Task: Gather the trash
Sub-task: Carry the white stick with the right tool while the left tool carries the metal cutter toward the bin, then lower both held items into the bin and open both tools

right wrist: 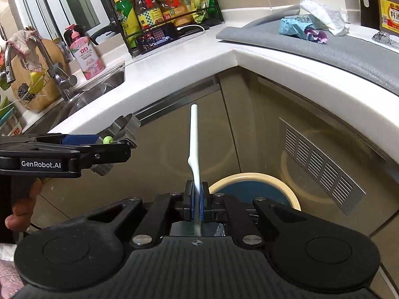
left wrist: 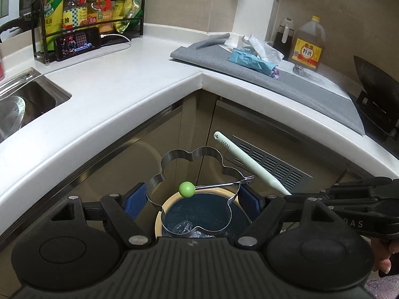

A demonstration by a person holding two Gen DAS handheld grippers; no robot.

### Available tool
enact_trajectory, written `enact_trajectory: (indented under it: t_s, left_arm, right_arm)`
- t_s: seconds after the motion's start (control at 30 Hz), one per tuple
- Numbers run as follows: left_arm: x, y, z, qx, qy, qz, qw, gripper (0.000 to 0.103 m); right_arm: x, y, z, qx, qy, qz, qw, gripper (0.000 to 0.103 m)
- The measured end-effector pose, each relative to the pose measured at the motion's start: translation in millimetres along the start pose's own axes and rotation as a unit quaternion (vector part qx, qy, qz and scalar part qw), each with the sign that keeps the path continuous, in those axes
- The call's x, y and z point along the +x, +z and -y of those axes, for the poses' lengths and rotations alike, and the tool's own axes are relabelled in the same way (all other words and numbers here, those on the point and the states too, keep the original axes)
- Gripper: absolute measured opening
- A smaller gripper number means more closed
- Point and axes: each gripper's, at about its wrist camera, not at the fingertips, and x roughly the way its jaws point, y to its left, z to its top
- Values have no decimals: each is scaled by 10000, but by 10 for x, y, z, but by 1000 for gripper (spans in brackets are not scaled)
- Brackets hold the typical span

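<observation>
A flower-shaped metal ring mould (left wrist: 193, 191) with a thin wire handle tipped by a green ball (left wrist: 186, 189) sits clamped across its width between the blue pads of the left hand-held gripper (left wrist: 193, 199), whose jaws stand wide to span it; the mould hangs directly above a round bin (left wrist: 159, 220) with a cream rim and a dark blue liner, standing on the floor in front of the corner cabinets; something clear and crinkled lies in the bottom of the bin; just to the right, the right hand-held gripper (right wrist: 198, 195) has its jaws pressed together on the flat end of a slim pale-green utensil (right wrist: 194, 137), whose handle rises away from the pads and tilts toward the cabinet doors, the bin's rim showing just beyond and to the right of the pads in the right wrist view; a person's fingers (right wrist: 21, 214) wrap the left gripper's grip; above, the white surface (left wrist: 119, 79) bends round the corner, carrying a grey mat (left wrist: 286, 82) with a crumpled blue wrapper (left wrist: 249, 61) and a white tissue (left wrist: 264, 47) on it, a bottle of cooking wine (left wrist: 308, 46) beside them; further left stand a black rack of bottles (left wrist: 87, 7) with a lit phone (left wrist: 78, 42) propped against it, and a steel sink (left wrist: 30, 99).
</observation>
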Motion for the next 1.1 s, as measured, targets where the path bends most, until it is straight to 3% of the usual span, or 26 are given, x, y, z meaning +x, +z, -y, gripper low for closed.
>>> enact_trajectory:
  t_s: [0.83, 1.1]
  left_arm:
    - [269, 89, 16, -13, -161, -233, 9996, 83]
    - [559, 70, 9, -162, -278, -620, 9976, 83]
  right_arm:
    - [133, 25, 95, 144, -154, -207, 9996, 5]
    - [295, 27, 193, 303, -314, -434, 9981, 5]
